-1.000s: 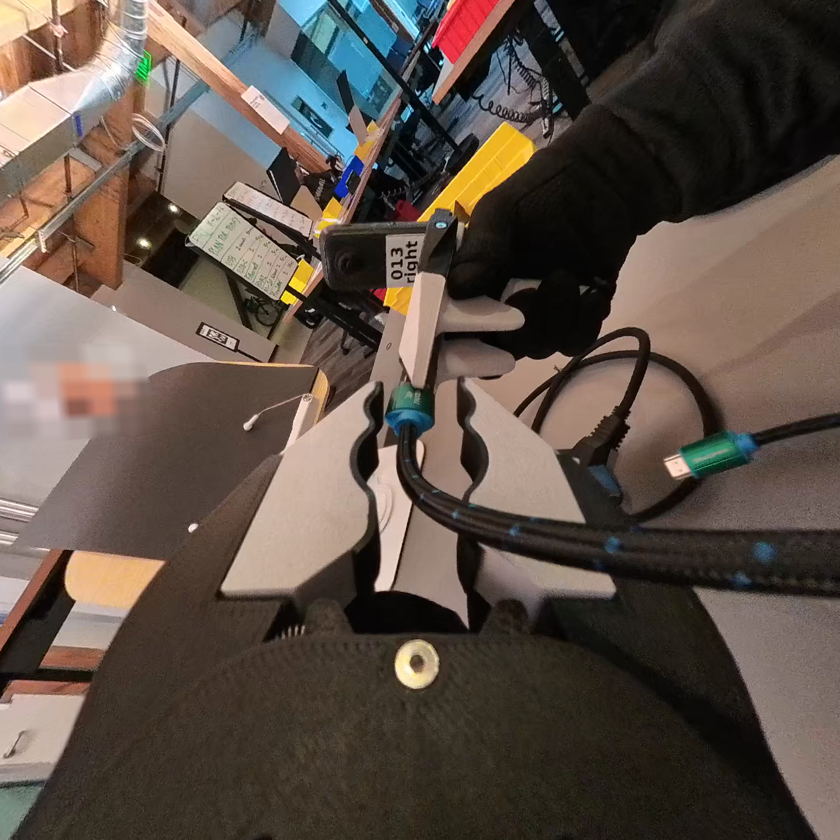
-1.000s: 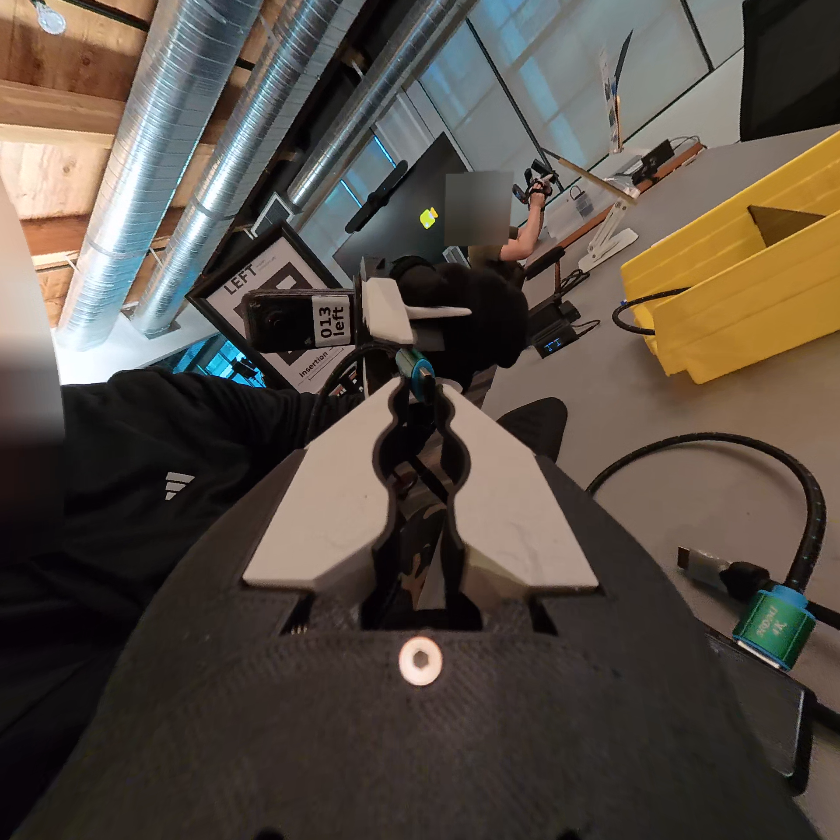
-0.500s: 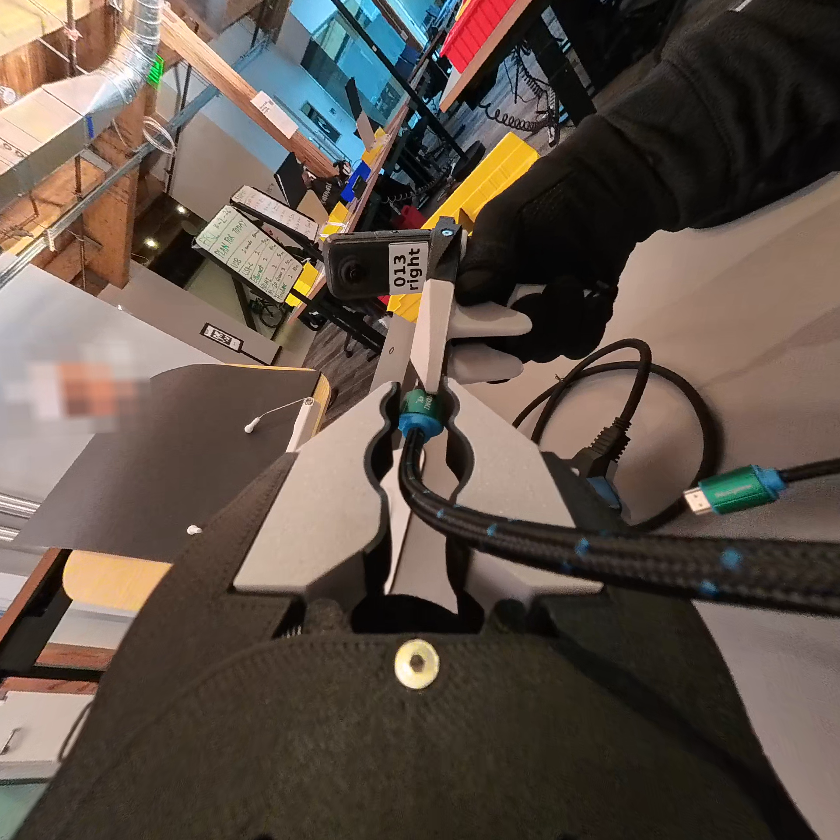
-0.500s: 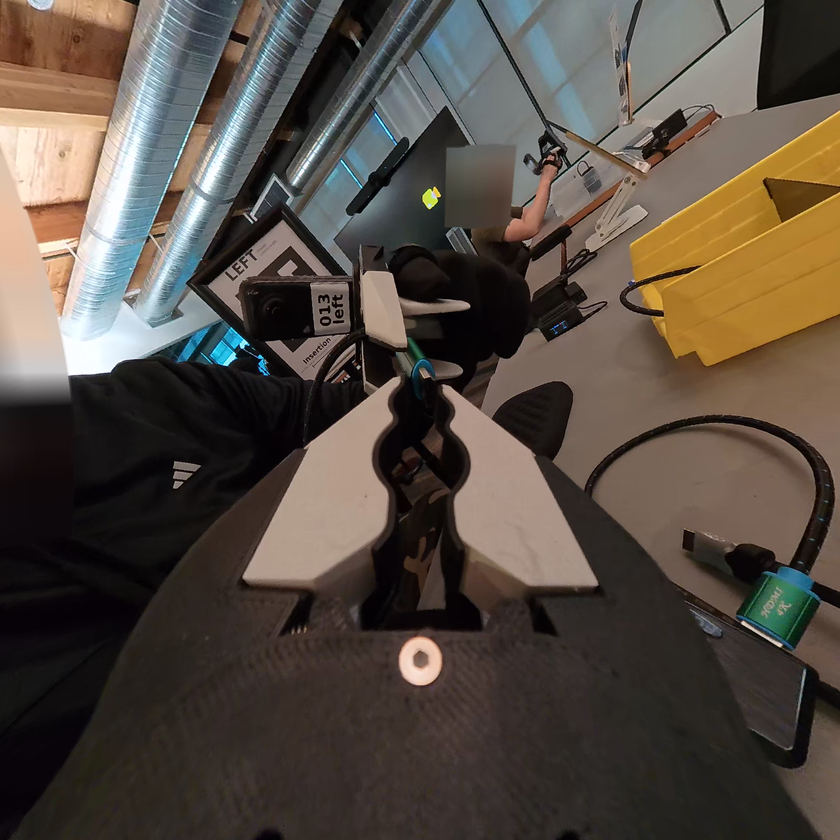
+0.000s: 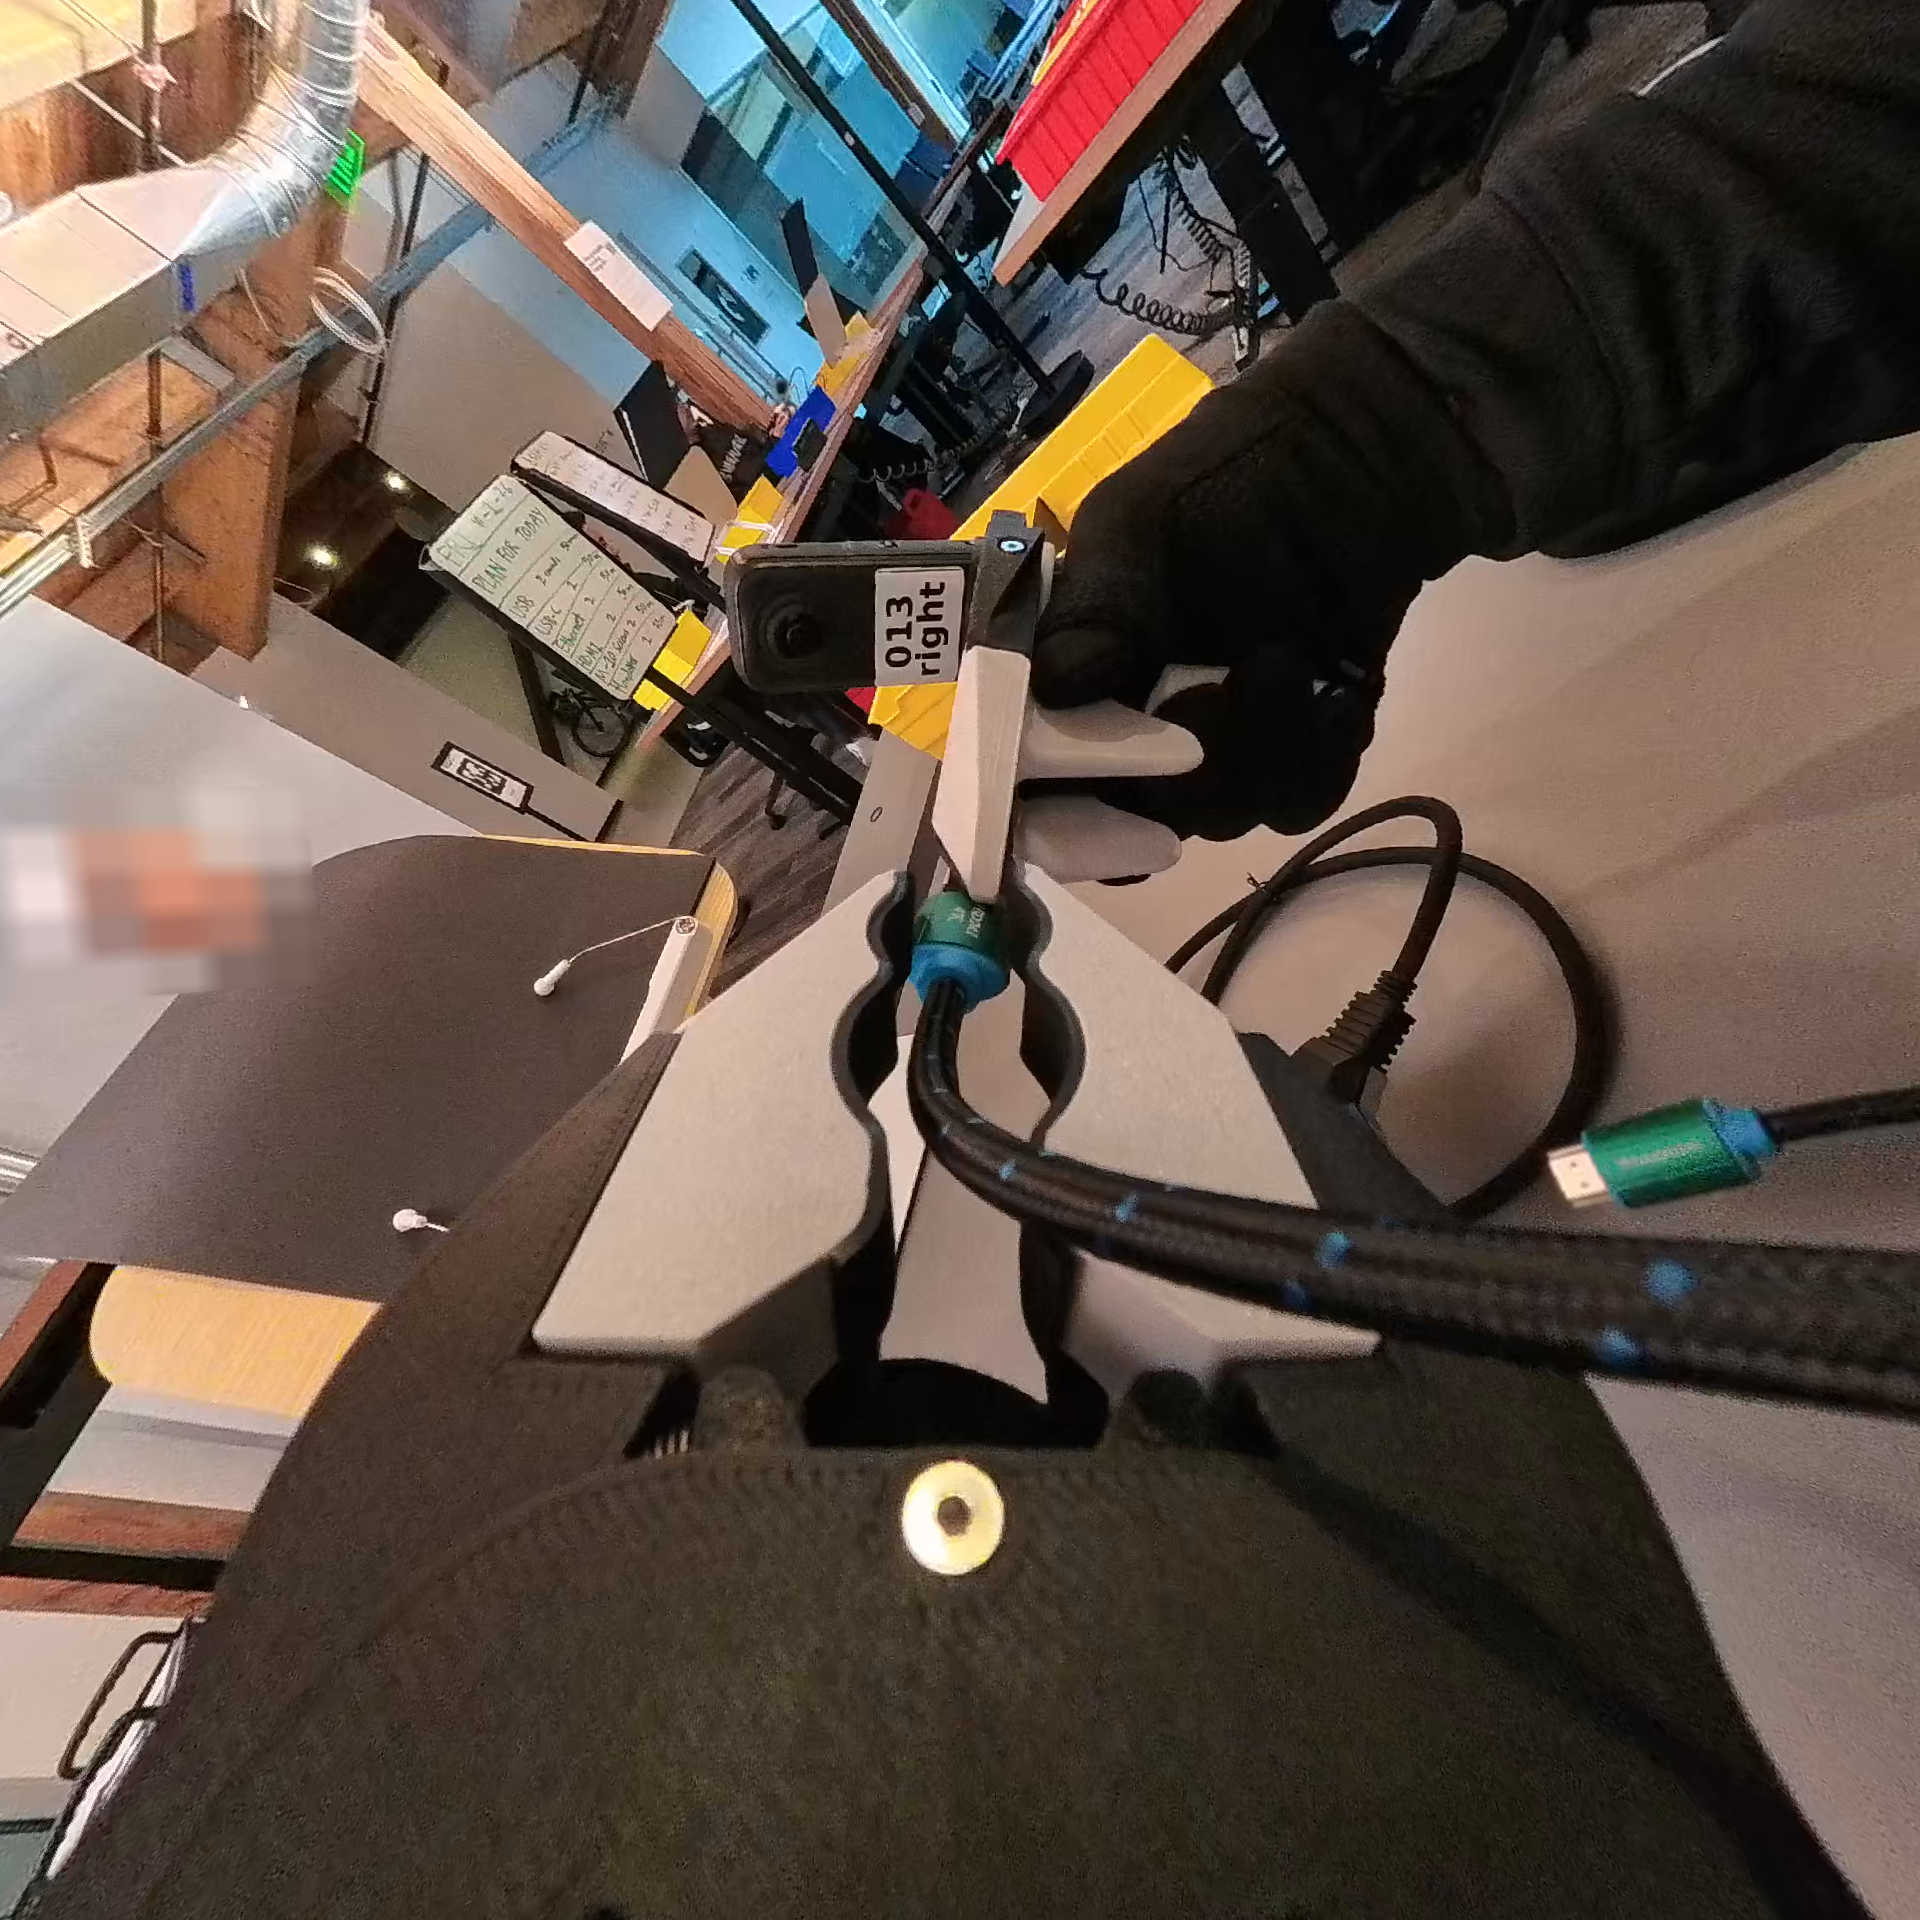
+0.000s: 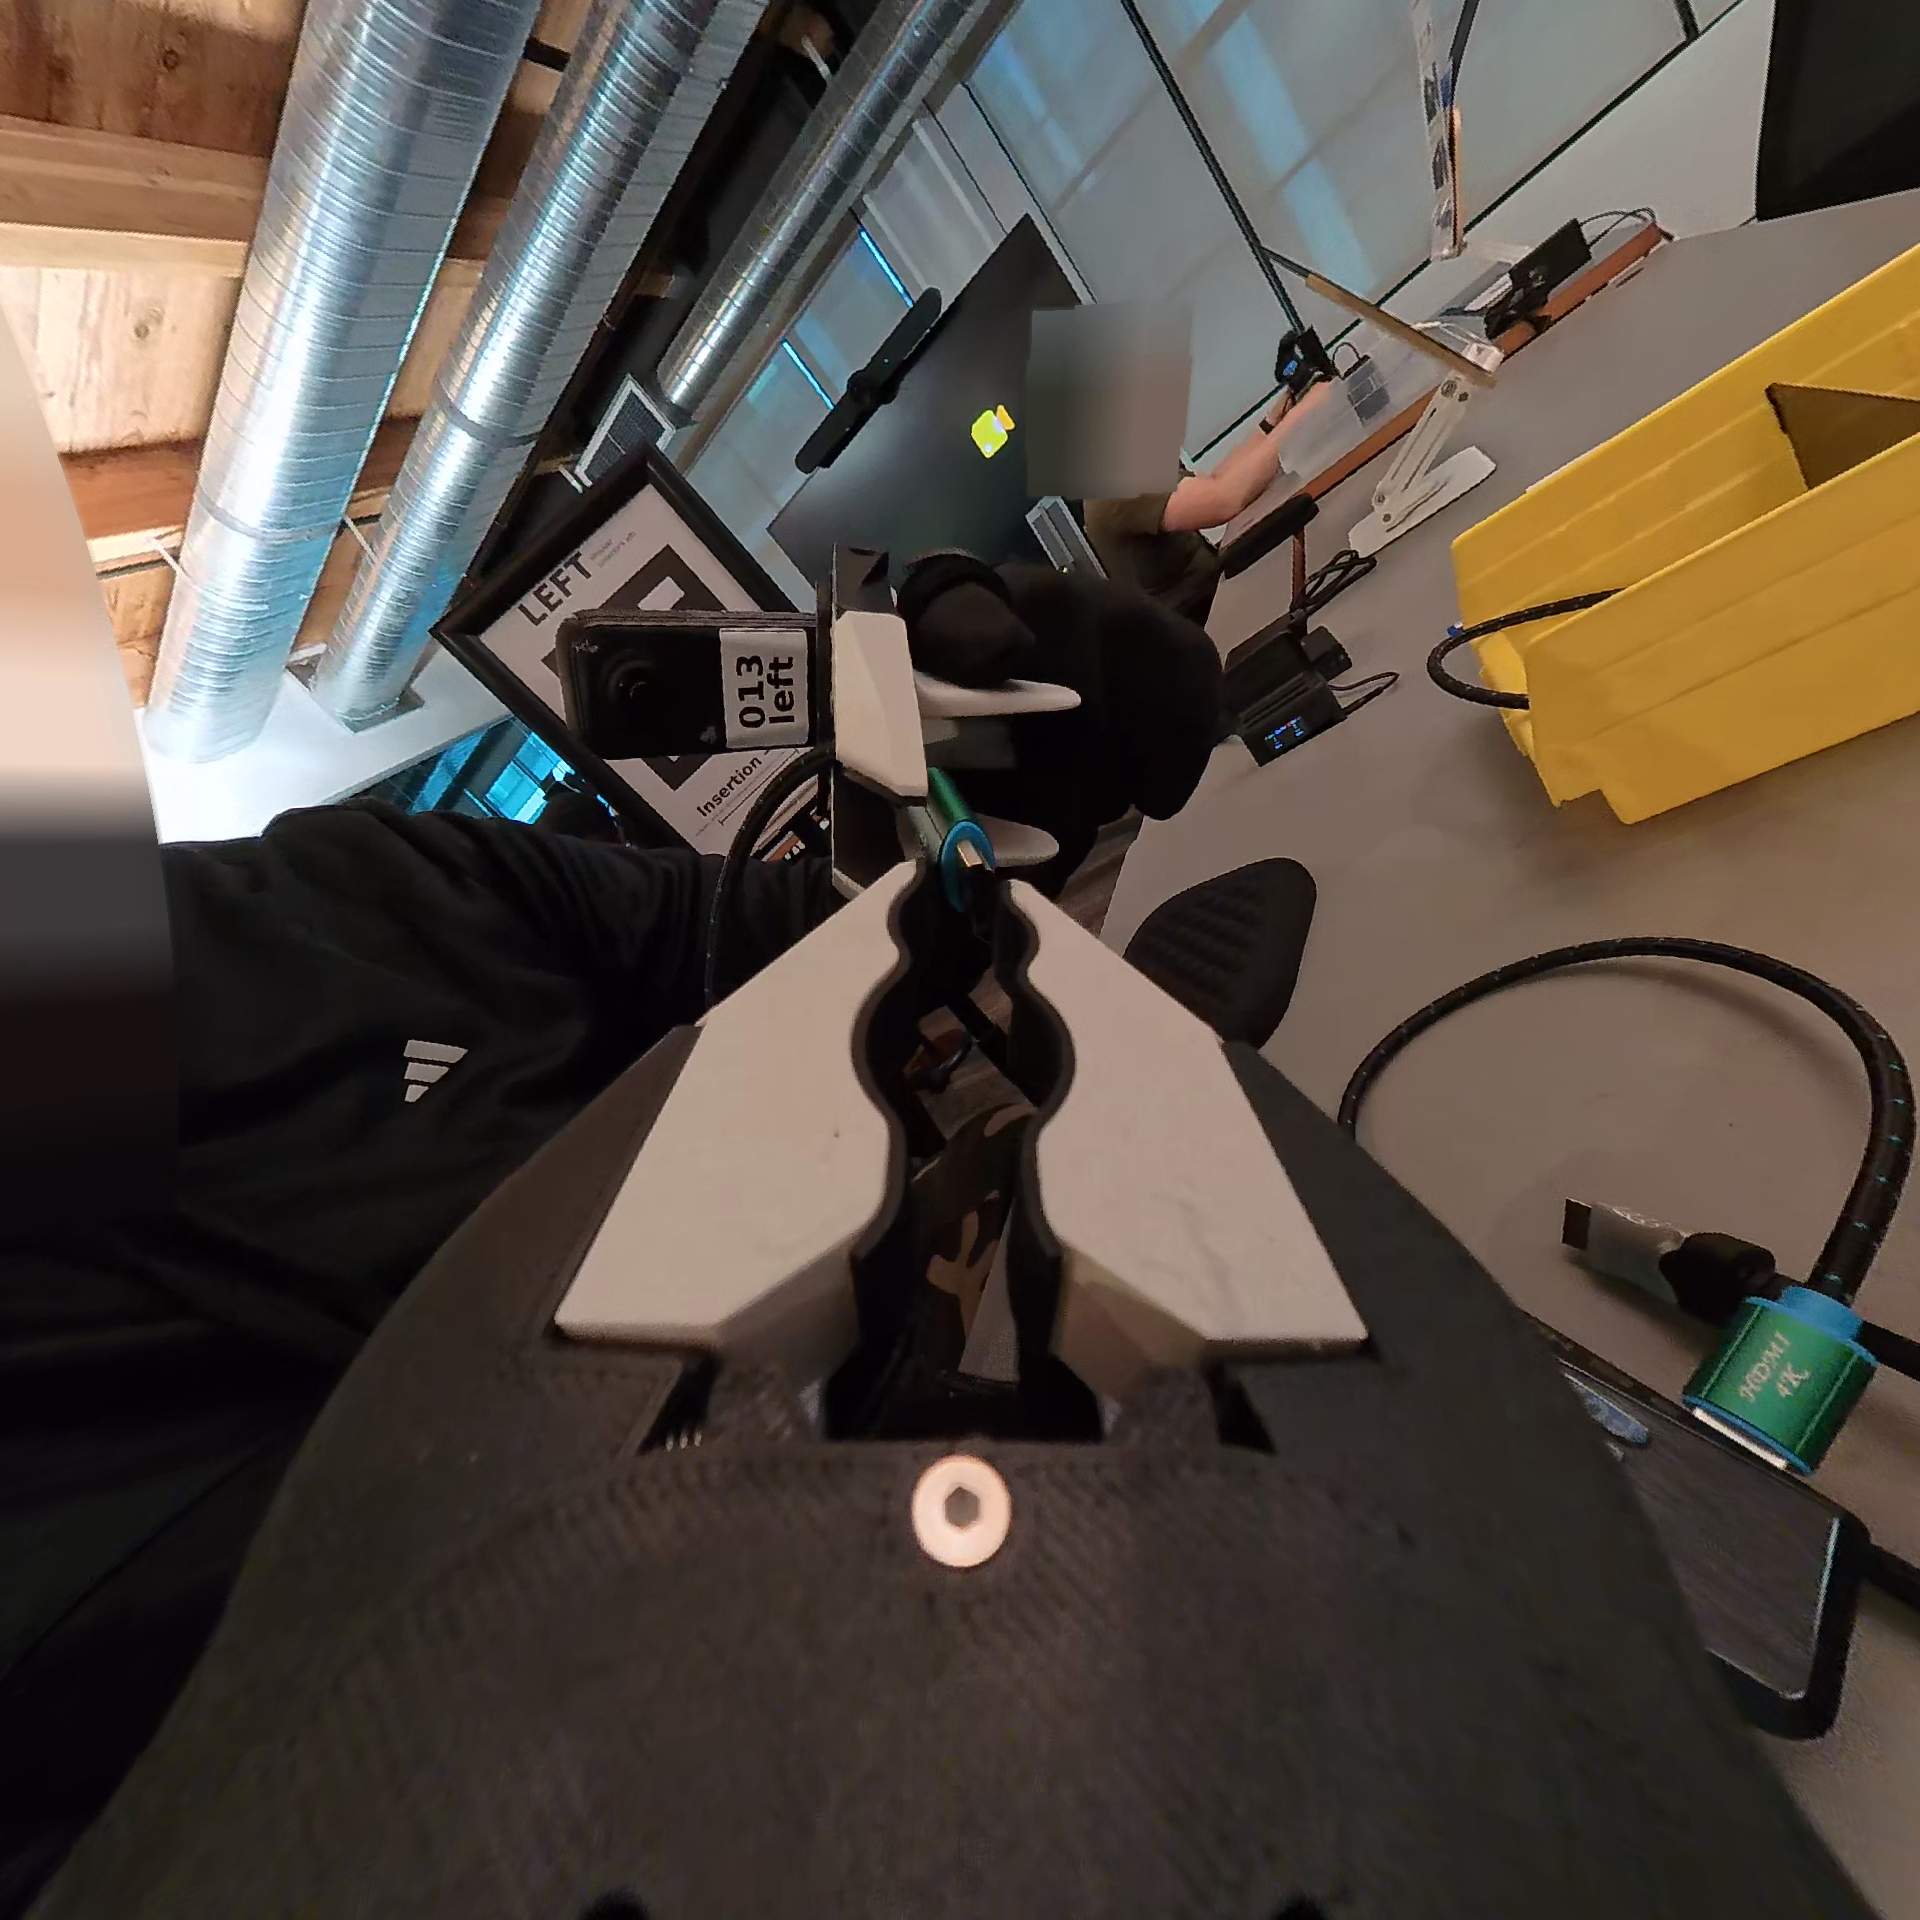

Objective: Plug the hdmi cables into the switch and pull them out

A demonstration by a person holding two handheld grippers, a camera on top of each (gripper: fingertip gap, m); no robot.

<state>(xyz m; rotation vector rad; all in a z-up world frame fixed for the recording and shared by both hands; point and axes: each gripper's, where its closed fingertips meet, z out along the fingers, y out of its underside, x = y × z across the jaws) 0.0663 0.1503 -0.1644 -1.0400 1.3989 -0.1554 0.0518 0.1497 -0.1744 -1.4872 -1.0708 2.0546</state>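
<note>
- The left tongs (image 5: 954, 940) are closed on the green-and-blue plug (image 5: 951, 930) of a braided black cable (image 5: 1351, 1262). The plug sits pinched between the fingertips, and the cable bends out to the right, above the desk (image 5: 1714, 675).
- The right tongs (image 6: 964, 883), held by a black-gloved hand (image 5: 1226, 644), point straight at the left ones, tip to tip.
- Their fingers stand a narrow gap apart, and the plug's metal end (image 6: 971, 854) shows right at that gap. I cannot tell whether they grip it or only touch it.
- The switch (image 6: 1766, 1621) — a flat black box — lies on the grey desk, well apart from both sets of tongs.
- A second green plug (image 6: 1779, 1382) rests against the switch; the left wrist view shows its metal tip bare, not plugged in.
- A silver plug (image 6: 1621, 1247) on a thinner black cable lies just beside the switch, its tip also free.
- A yellow bin (image 6: 1714, 582) stands farther along the desk, with a cable end hanging over its side.
- A black office chair (image 6: 1216, 956) stands just past the desk's edge.
</note>
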